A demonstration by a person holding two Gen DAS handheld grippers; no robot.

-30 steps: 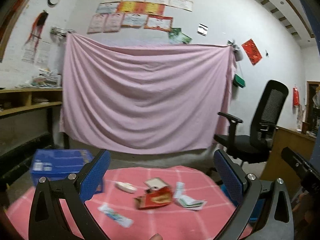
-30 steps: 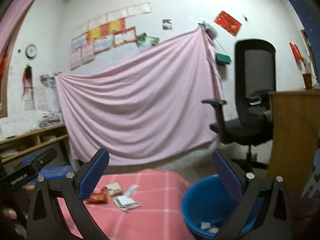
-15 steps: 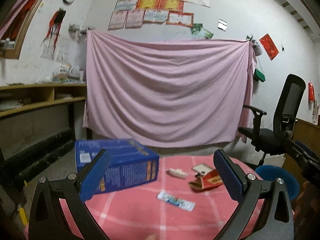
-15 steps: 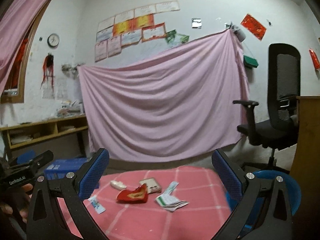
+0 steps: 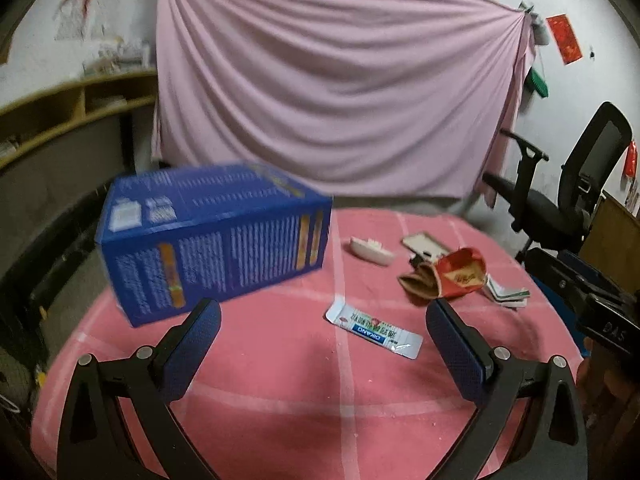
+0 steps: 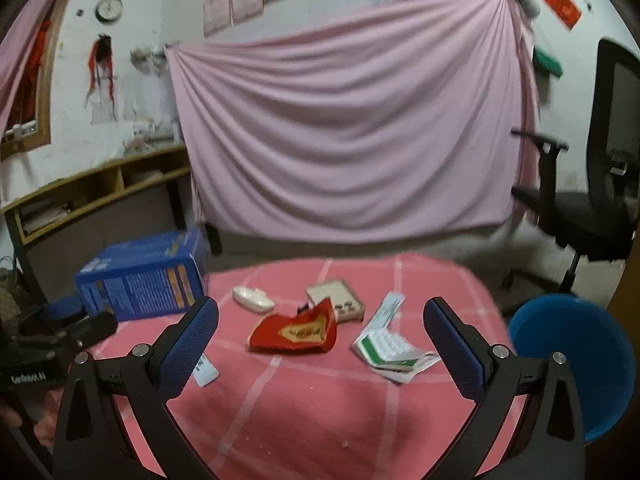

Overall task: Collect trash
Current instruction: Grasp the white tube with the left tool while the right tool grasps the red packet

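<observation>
We hold our left gripper (image 5: 322, 334) above the near part of the bench (image 5: 280, 392), which has a pink checked cloth on it. Its jaws are spread wide and hold nothing. Between them, a bit further out, lies a flat white packet (image 5: 374, 333). A big blue box (image 5: 212, 236) sits at the left edge of the bench.

Our right gripper (image 6: 320, 332) hangs over the bench too. Its jaws are also wide apart and hold nothing. Just past them lies a red wrapper (image 6: 296, 332), crumpled up. Behind it and touching it is a flat tan box (image 6: 336, 300). To the left of that box lies a small white case (image 6: 253, 299). To the right of the wrapper is a folded leaflet (image 6: 390, 350) with green print, near the right finger.

A blue bin (image 6: 576, 364) stands beside the right edge of the bench, lower down. A black chair (image 6: 588, 200) stands behind it. A big pink sheet (image 6: 352, 132) hangs on the wall.
</observation>
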